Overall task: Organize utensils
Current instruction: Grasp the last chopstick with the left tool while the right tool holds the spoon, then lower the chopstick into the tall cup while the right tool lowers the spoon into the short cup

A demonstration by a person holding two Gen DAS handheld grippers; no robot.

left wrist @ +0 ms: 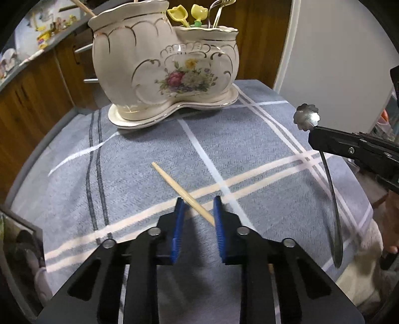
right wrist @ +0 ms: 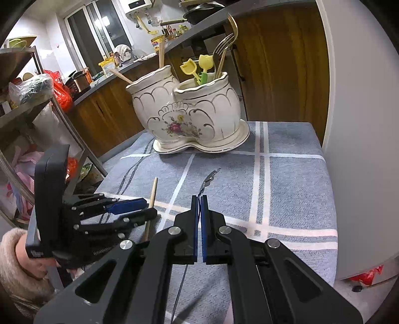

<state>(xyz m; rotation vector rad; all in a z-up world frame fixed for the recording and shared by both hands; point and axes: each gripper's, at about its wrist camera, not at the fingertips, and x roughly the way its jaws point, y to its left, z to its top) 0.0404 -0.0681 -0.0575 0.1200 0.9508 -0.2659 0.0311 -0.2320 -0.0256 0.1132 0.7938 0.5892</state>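
Observation:
A white floral ceramic utensil holder (left wrist: 164, 72) with two compartments stands at the far end of the blue checked cloth; it also shows in the right wrist view (right wrist: 189, 117). It holds chopsticks, yellow plastic spoons (left wrist: 184, 15) and gold forks (right wrist: 224, 49). A wooden chopstick (left wrist: 179, 189) lies on the cloth and runs between the blue pads of my left gripper (left wrist: 198, 209), which is open around it. My right gripper (right wrist: 199, 199) is shut on a metal spoon (left wrist: 333, 199) with a scalloped handle end (left wrist: 306, 117), held above the cloth at the right.
The cloth-covered table (right wrist: 286, 179) ends at a white fridge (right wrist: 361, 124) on the right. Wooden cabinets (left wrist: 37, 94) and a kitchen counter lie behind the holder. A metal shelf rack (right wrist: 30, 104) with bags stands to the left.

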